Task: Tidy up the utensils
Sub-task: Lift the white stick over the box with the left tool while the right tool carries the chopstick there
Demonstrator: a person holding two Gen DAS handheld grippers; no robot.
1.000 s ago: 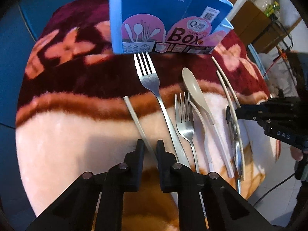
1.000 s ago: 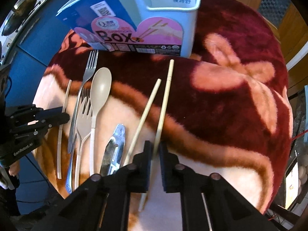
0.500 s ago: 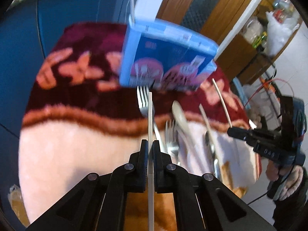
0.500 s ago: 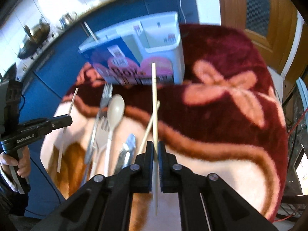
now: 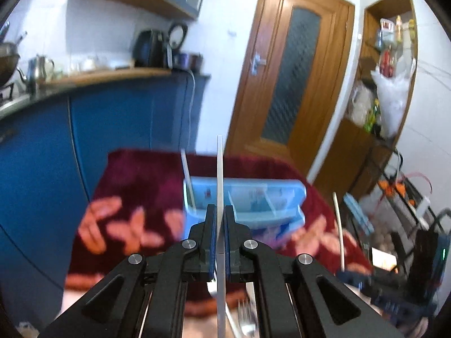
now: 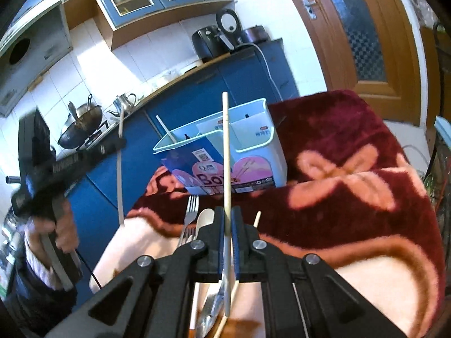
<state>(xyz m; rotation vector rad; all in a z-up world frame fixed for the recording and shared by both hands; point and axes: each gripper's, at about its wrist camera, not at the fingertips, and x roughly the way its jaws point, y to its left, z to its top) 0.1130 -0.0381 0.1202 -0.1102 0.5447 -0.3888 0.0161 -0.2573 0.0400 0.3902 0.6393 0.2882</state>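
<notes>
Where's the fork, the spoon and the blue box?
fork (image 6: pixel 192 207), right wrist view, on its tines.
spoon (image 6: pixel 205 219), right wrist view, on its bowl.
box (image 6: pixel 255 162), right wrist view, on its front wall.

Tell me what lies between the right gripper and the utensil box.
In the right wrist view, bare blanket plus a fork and spoon separate the right gripper from the utensil box.

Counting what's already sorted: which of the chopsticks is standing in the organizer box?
The pale chopstick leaning in the organizer box's left compartment. Two others are clamped in the left gripper and right gripper; another lies on the blanket.
</notes>
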